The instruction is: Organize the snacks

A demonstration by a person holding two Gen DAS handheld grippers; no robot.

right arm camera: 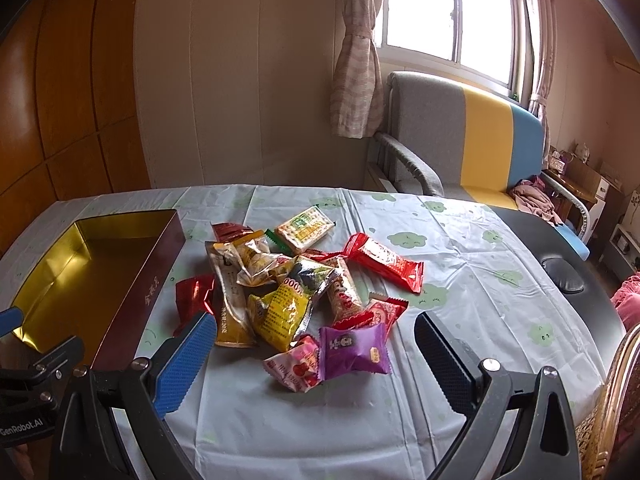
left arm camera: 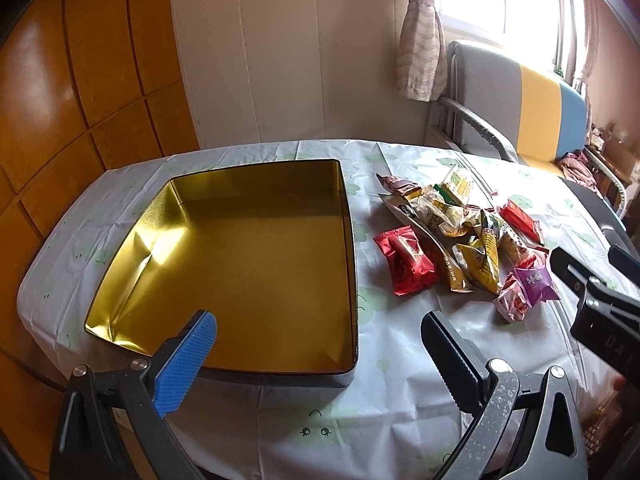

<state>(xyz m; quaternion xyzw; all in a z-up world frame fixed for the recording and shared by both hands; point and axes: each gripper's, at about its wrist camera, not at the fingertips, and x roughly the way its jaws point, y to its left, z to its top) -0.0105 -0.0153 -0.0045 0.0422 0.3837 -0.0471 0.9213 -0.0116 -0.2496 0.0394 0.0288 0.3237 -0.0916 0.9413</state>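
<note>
On the bench: a thin, creased plastic cloth (right arm camera: 460, 280) printed with pale green clouds is spread, and the tin and the snacks are carried on it.
Tin: an open square metal tin (left arm camera: 248, 248) is seen to the left of the snacks; its inside is glossy gold, with a dented left wall and rounded corners.
Tin, right wrist view only: the outer side wall is shown as dark maroon with faint gold script, a face hidden from the left wrist view.
Snack pile: a loose heap of crinkled foil and plastic wrappers (right arm camera: 296, 280) is laid just right of the tin, apart from it.
Red pillow pack: a shiny red foil packet (left arm camera: 406, 260) is placed at the heap's near left edge, nearest the tin.
Purple packet: a square purple pouch (right arm camera: 354, 350) is set at the near edge, touching a pink-and-white wrapper (right arm camera: 294, 368).
Long red bar: a flat red wrapper (right arm camera: 386, 260) is laid at the far right of the heap.
Yellow bag: a crumpled yellow printed bag (right arm camera: 282, 312) is found at the centre.
Left gripper (left arm camera: 320, 344): the jaws are held wide with nothing between them, above the tin's near right corner; one pad is ribbed blue, the other ribbed black.
Right gripper (right arm camera: 314, 354): the jaws are spread wide and empty, framing the purple and pink packets; its black body is also caught at the right edge of the left wrist view.
Background: a grey, yellow and blue sofa (right arm camera: 472, 136) is seen under the window.
</note>
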